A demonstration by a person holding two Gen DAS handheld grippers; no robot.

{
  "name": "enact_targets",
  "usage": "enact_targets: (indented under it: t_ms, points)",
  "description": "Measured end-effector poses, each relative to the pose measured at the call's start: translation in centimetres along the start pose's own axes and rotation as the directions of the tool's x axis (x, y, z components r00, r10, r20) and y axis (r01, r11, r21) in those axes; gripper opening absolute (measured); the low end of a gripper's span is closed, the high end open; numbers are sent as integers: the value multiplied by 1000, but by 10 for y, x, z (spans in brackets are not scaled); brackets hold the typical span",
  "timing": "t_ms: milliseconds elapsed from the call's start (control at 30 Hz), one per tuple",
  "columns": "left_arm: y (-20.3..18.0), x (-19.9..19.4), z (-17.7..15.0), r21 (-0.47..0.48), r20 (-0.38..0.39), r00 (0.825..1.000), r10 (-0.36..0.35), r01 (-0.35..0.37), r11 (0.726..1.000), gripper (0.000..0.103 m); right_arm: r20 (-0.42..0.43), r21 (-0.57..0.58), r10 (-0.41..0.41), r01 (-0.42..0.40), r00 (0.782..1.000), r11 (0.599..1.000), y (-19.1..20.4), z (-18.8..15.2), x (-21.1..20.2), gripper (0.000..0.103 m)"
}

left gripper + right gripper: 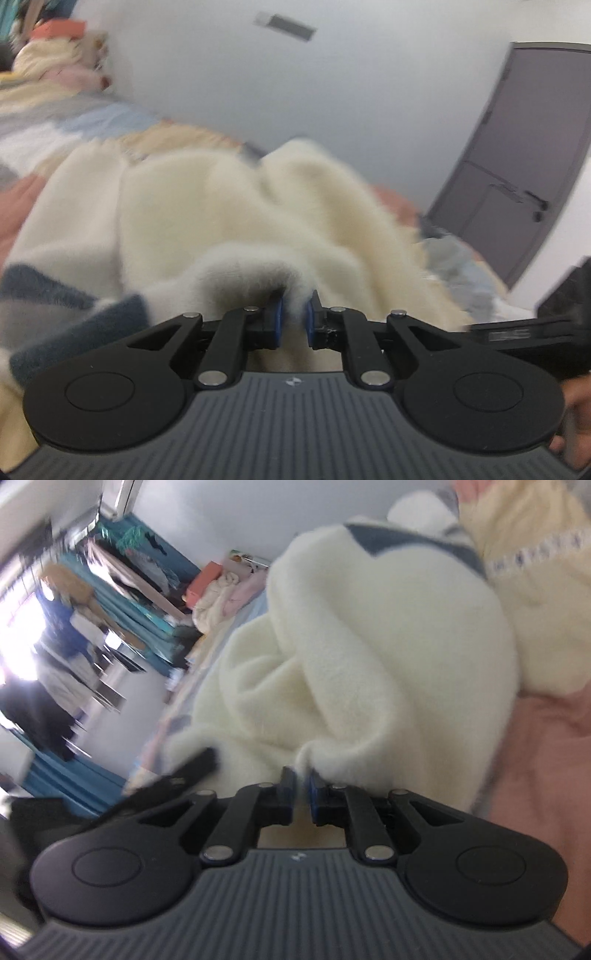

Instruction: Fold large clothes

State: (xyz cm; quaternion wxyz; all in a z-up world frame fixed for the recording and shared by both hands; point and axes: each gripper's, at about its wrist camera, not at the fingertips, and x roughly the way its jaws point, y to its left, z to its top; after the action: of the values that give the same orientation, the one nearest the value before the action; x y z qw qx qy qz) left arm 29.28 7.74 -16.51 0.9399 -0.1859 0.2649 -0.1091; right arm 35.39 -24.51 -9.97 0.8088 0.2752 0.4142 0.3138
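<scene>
Garment bunched on the bed ahead of us

Our left tongs (293, 317) and right tongs (303, 794) sit at the garment (207, 206)'s near edge; a door (524, 155) stands behind right, piled clothes (62, 62) far left.

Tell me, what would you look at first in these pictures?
The big fluffy cream garment fills the middle of both views, with dark blue patches at its edge. The left gripper and the right gripper each pinch a fold of it. A grey door stands behind.

cream fleece garment (192, 206) | dark blue trim | bunched, rumpled | on bed
</scene>
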Motion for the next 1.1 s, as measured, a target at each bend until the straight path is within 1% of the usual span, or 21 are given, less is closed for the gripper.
enact_targets:
  t_ms: [67,100,133,200,300,367,433,467,500,533,567,600,633,667,700,733,767,833,967,1000,1100]
  points:
    - [14,18,1,-46,-27,1000,2,-3,999,16,-7,49,46,-45,999,998,-10,2,2,14]
    - [21,22,0,-77,-30,999,-10,8,997,18,-4,48,68,-68,998,997,-12,2,4,15]
    - [24,26,2,-89,-28,999,-23,20,996,18,-1,22,78,-78,997,997,-10,0,4,16]
    - [26,32,1,-87,-32,999,-34,31,996,19,-8,-32,79,-79,997,996,-10,-3,7,16]
    - [24,33,-1,-72,-26,999,-36,34,997,19,-18,12,107,-107,994,994,-14,0,8,18]
    - [27,33,-2,-83,-25,999,-45,43,996,19,-18,35,118,-117,993,993,-15,4,7,20]
    - [29,32,2,-99,-26,998,-51,48,994,19,-5,37,118,-117,993,992,-17,4,4,27]
    - [29,30,4,-104,-24,998,-52,49,993,19,1,31,111,-111,994,993,-15,2,1,29]
    - [28,27,3,-108,-21,998,-52,49,993,19,6,19,103,-103,995,994,-12,-1,-1,36]
    - [27,25,3,-117,-19,999,-51,48,992,19,10,7,102,-102,995,995,-8,-3,-4,47]
    - [27,22,4,-133,-21,999,-47,44,990,22,20,-1,107,-107,994,994,-5,-4,-9,53]
    - [26,19,4,-148,-22,999,-48,44,988,25,35,0,115,-115,993,993,0,-7,-13,61]
    - [25,16,5,-152,-19,999,-48,45,987,28,45,-1,122,-122,992,993,4,-6,-16,62]
    - [24,11,5,-152,-13,999,-48,45,987,36,54,-11,125,-125,991,992,10,-10,-20,62]
    - [22,6,5,-158,-7,999,-47,45,986,51,61,-24,121,-120,991,992,14,-12,-23,62]
    - [22,2,5,-172,-5,999,-49,47,984,58,66,-42,110,-108,992,993,19,-15,-26,62]
    - [22,-2,4,-189,-2,998,-57,56,980,62,70,-53,98,-95,993,994,21,-16,-29,62]
    - [20,-11,3,-212,-4,998,-69,67,975,62,81,-53,71,-67,994,996,20,-20,-37,62]
    - [15,-33,-2,-235,9,996,-92,91,968,62,122,26,-33,30,992,999,7,-27,-58,62]
    - [12,-39,-4,-234,12,995,-99,99,967,62,131,32,-65,61,989,998,5,-28,-63,62]
    - [6,-49,-12,-234,4,993,-114,112,966,62,141,50,-189,183,972,982,-2,-32,-73,62]
